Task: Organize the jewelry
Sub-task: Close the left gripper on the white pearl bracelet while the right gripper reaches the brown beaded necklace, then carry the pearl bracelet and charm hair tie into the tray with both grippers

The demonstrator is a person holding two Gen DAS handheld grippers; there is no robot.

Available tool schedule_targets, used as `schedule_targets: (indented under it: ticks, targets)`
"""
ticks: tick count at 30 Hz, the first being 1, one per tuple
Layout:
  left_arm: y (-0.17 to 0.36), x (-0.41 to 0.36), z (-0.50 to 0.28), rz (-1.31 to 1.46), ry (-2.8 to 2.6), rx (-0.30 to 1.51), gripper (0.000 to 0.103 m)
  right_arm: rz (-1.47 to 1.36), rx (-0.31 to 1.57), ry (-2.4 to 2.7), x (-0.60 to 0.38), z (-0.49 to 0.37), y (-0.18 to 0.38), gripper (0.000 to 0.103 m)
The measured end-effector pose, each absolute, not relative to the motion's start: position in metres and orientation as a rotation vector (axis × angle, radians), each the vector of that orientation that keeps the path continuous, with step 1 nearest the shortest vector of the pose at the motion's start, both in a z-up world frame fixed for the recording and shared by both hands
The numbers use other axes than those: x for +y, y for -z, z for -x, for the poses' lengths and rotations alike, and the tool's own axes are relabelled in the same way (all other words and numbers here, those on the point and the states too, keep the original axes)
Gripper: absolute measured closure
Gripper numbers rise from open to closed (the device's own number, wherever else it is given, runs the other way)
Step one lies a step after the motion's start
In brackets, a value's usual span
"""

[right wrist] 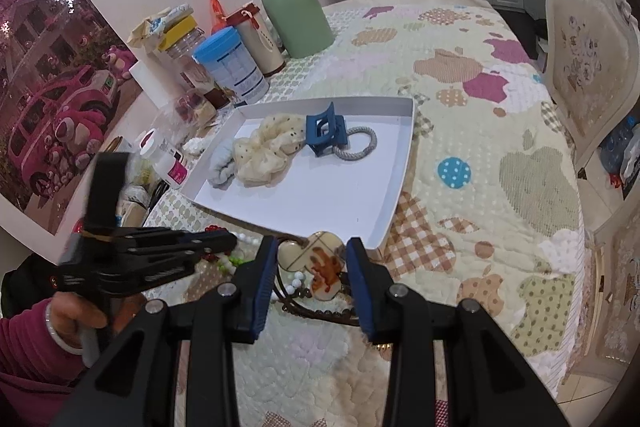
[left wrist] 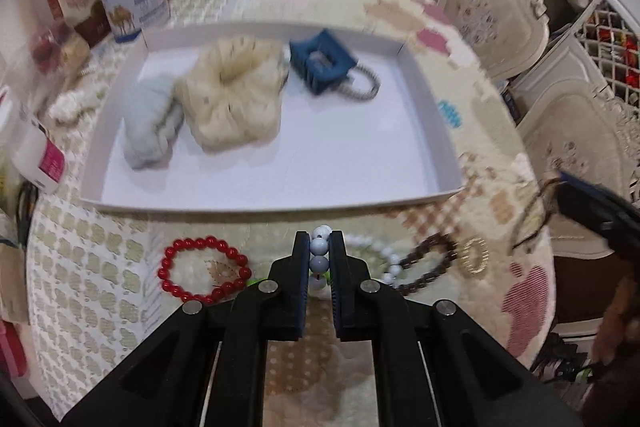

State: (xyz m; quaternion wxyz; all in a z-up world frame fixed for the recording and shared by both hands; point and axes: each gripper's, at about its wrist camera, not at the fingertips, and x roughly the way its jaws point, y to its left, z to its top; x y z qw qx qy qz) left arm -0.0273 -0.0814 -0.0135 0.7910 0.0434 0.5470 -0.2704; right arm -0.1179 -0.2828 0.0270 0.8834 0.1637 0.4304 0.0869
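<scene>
Task roughly midway, I'd judge. Already in the white tray (left wrist: pixel 430 115): a pale blue scrunchie (left wrist: pixel 150 123), a cream scrunchie (left wrist: pixel 232 99), a blue claw clip (left wrist: pixel 322 65) and a grey hair tie (left wrist: pixel 364 87) just behind it. The front half of the tray is bare.

Still out on the table, just in front of the tray: a red bead bracelet (left wrist: pixel 204 269), a dark brown bead bracelet (left wrist: pixel 430 263), a small gold ring-shaped piece (left wrist: pixel 476 255). My left gripper (left wrist: pixel 319 247) is clamped shut on a white-and-blue bead bracelet (left wrist: pixel 319 251), the rest trailing to the right. My right gripper (right wrist: pixel 312 259) pinches a cream heart-shaped pendant (right wrist: pixel 316 259) on a dark cord, at the tray's near corner.

So two pieces in hand, about three left lying.

Surface: a quilted tablecloth (right wrist: pixel 480 131) with apple patches. Jars, a blue-lidded tin (right wrist: pixel 232 67) and a green jug (right wrist: pixel 292 15) are crowded along the wall side. Ornate cream chairs (right wrist: pixel 588 55) around, kitchen cabinets behind, pink bear poster on the wall.
</scene>
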Motion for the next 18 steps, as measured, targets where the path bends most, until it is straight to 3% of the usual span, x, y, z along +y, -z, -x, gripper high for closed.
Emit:
schedule_targets:
  ticks: [18]
  targets:
    - [-0.072, -0.063, 0.009, -0.110, 0.522, 1.015, 0.103, -0.292, 0.864, -0.216, -0.268, 0.090, -0.050, 0.067]
